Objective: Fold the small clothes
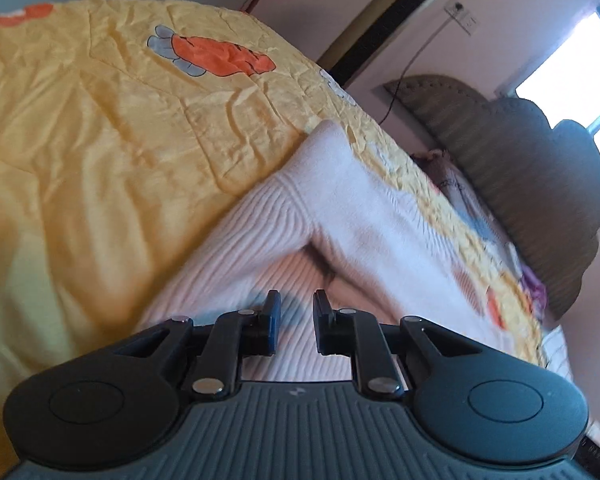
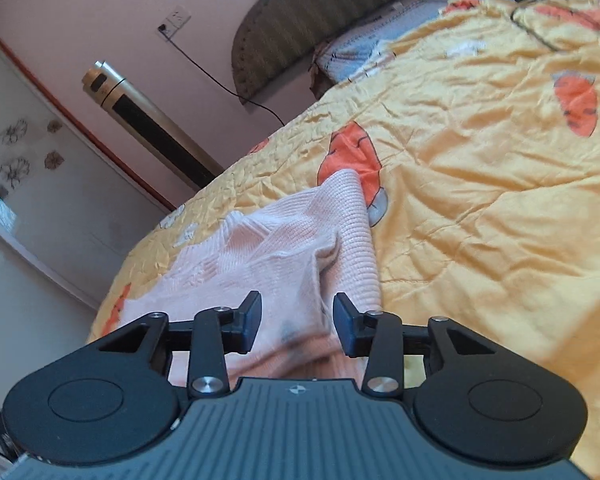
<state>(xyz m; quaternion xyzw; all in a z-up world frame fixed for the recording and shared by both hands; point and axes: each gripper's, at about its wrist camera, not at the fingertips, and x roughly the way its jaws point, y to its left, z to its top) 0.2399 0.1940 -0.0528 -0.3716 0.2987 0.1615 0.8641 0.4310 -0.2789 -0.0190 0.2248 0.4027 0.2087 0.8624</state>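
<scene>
A small pale pink ribbed knit sweater lies on a yellow quilt with orange prints. In the left wrist view my left gripper is open just above the ribbed knit, nothing between its fingers. In the right wrist view the same sweater lies bunched with a raised fold on the quilt. My right gripper is open, its fingers standing either side of a fold of knit without closing on it.
A brown padded headboard and a tall gold-and-black tower fan stand by the pink wall. A pillow and small items lie near the head of the bed. A black cord runs down the wall.
</scene>
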